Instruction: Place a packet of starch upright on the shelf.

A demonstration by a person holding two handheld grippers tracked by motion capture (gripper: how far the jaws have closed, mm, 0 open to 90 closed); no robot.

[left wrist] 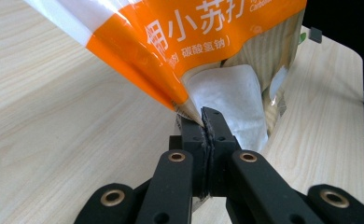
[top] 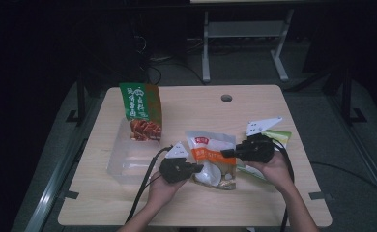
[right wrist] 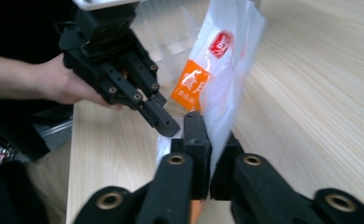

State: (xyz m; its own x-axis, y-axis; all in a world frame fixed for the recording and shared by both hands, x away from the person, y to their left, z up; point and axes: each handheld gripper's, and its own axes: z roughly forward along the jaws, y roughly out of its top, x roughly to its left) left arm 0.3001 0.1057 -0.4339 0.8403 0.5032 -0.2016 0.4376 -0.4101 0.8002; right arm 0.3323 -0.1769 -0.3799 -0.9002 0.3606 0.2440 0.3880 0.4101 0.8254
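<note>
high view: we clamp the orange-and-white pouch [top: 211,157] from both sides near the bench's [top: 254,203] front edge, left gripper [top: 196,167] and right gripper [top: 224,153] each clenched on its film (likely to lift it toward the clear tub [top: 128,159]).

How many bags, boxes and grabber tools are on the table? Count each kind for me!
Bags: 3 (orange-and-white plastic bag, tall green-and-brown snack bag, flat green-and-white packet)
Clear plastic boxes: 1
Black two-jaw grippers: 2 (left gripper, right gripper), both pinching the orange-and-white bag
Total: 6
</note>
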